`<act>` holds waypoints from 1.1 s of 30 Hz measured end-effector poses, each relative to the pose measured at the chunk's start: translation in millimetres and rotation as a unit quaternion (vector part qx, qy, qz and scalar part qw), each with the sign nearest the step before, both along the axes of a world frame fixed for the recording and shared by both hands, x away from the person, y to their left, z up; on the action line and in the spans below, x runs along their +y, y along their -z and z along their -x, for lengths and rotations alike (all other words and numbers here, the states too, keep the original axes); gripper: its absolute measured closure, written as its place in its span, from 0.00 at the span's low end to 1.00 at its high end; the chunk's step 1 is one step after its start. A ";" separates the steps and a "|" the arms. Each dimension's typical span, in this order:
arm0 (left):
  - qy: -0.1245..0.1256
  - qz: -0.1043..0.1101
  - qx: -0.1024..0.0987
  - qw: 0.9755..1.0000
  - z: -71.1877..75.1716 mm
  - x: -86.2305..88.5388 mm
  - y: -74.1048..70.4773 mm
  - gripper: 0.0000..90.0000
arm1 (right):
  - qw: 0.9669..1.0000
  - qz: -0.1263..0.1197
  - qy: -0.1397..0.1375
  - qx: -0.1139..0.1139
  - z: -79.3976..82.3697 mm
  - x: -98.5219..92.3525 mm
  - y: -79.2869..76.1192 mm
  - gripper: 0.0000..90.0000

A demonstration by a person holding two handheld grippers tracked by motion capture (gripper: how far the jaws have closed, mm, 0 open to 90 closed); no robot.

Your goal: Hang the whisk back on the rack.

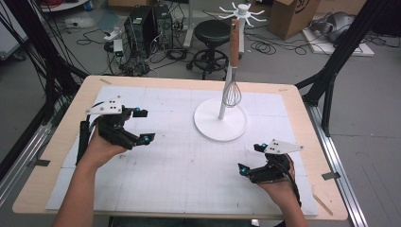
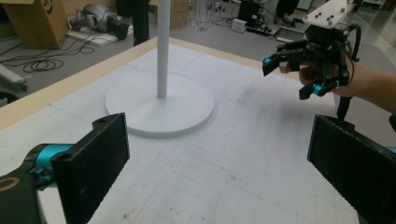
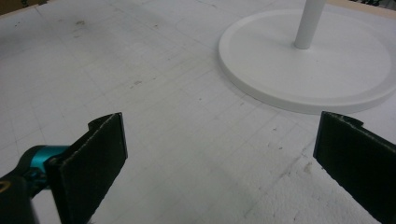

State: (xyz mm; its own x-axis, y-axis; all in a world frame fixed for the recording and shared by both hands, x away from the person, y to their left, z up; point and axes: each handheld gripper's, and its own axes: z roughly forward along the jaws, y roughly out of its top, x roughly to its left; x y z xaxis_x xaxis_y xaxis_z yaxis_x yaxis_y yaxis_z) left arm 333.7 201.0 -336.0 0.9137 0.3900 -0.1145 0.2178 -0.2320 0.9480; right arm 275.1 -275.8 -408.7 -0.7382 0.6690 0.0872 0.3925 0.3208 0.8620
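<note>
A white hook stand (image 1: 208,128) rises from its round base at the table's far middle. A metal whisk (image 1: 231,92) with a wooden handle hangs from one of its top hooks. My left gripper (image 1: 144,125) hovers at the left of the white mat, open and holding nothing. My right gripper (image 1: 249,158) is near the front right, also open and holding nothing. The left gripper view looks between wide-apart jaws (image 2: 224,163) at the stand base (image 2: 159,109) and the right gripper (image 2: 289,78) beyond. In the right gripper view, spread jaws (image 3: 219,163) face the base (image 3: 308,70).
A white gridded foam mat (image 1: 179,161) covers the wooden table (image 1: 61,142). Behind the table stand a black stool (image 1: 213,33), computer towers (image 1: 142,28) and a cardboard box (image 1: 293,14), with cables on the floor. Black frame legs (image 1: 331,71) flank the table.
</note>
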 end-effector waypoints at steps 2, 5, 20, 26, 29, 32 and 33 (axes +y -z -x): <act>-0.001 0.000 0.001 1.000 2.9 2.2 2.2 0.07 | 1.000 0.002 -0.001 -0.001 -0.5 -0.1 0.2 0.02; -0.003 -0.005 0.000 1.000 5.5 4.7 4.1 0.07 | 1.000 0.002 -0.001 -0.001 -0.7 0.7 0.5 0.02; -0.022 -0.016 0.004 1.000 15.1 16.3 14.8 0.02 | 1.000 0.004 -0.004 -0.001 -0.8 1.3 0.4 0.02; -0.020 -0.031 0.008 0.999 15.1 12.4 17.0 0.02 | 1.000 0.004 -0.004 -0.002 -0.8 0.8 0.1 0.02; -0.020 -0.031 0.009 0.999 15.1 12.6 17.4 0.02 | 1.000 0.002 -0.004 -0.002 -0.7 0.5 -0.1 0.02; -0.022 -0.033 0.010 0.999 14.7 13.0 18.9 0.02 | 1.000 0.001 -0.004 -0.005 -1.4 -0.2 0.0 0.02; -0.022 -0.033 0.010 0.999 14.5 13.0 19.7 0.02 | 1.000 0.001 -0.004 -0.005 -1.4 -0.3 0.0 0.02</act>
